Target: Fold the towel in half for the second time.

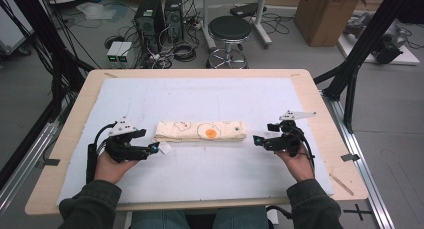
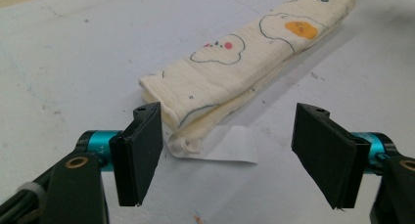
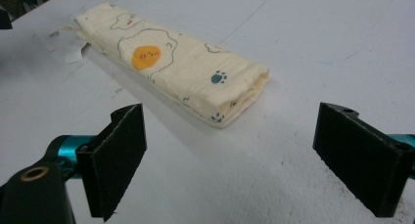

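Observation:
A cream cloth (image 1: 200, 131), folded into a long narrow strip and printed with a fried egg and small cartoons, lies across the middle of the white mat (image 1: 200, 94). My left gripper (image 1: 156, 149) stands open just off the cloth's left end. In the left gripper view the cloth (image 2: 244, 67) runs away from the open left gripper (image 2: 235, 158), and a white label (image 2: 230, 148) sticks out from its near end. My right gripper (image 1: 256, 139) is open too, a short way from the right end. In the right gripper view the cloth (image 3: 171, 62) lies ahead of the open right gripper (image 3: 230, 163).
The mat covers most of a wooden table (image 1: 320, 114). Beyond the table stand a black stool (image 1: 229, 31), computer towers (image 1: 160, 16) with loose cables, and a cardboard box (image 1: 325, 14). Black frame legs (image 1: 360, 49) rise at the right.

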Tool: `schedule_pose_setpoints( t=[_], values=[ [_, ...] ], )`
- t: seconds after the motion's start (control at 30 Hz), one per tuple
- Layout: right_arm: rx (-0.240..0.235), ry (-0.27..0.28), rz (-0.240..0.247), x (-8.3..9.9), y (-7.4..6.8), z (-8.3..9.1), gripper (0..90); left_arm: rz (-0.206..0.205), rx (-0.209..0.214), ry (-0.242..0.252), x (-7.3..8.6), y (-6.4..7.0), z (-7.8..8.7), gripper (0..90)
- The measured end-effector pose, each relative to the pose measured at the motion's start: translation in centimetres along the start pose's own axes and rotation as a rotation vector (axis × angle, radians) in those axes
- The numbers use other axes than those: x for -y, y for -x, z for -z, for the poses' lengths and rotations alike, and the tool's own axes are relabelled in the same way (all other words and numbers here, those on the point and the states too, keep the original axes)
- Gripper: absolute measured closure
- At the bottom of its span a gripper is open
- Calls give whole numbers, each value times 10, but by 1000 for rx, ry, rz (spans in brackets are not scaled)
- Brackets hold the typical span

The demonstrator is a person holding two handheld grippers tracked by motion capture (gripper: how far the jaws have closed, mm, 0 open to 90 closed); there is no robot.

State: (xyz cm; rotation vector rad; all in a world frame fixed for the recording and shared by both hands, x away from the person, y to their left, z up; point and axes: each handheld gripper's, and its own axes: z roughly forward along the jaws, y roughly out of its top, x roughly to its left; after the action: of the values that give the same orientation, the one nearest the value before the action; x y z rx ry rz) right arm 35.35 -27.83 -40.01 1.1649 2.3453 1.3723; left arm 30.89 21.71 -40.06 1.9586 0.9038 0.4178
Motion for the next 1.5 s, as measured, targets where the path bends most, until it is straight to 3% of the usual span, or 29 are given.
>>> schedule_pose_setpoints(
  t=[0.7,1.17,1.5],
  values=[
    [36,-2,15,32,-8,23,117,14,-39,1,30,9,25,265],
    [48,-13,-5,57,-10,32,117,34,-59,19,47,12,44,263],
    [53,0,-5,64,-11,35,116,32,-60,12,53,13,40,257]
  ],
)
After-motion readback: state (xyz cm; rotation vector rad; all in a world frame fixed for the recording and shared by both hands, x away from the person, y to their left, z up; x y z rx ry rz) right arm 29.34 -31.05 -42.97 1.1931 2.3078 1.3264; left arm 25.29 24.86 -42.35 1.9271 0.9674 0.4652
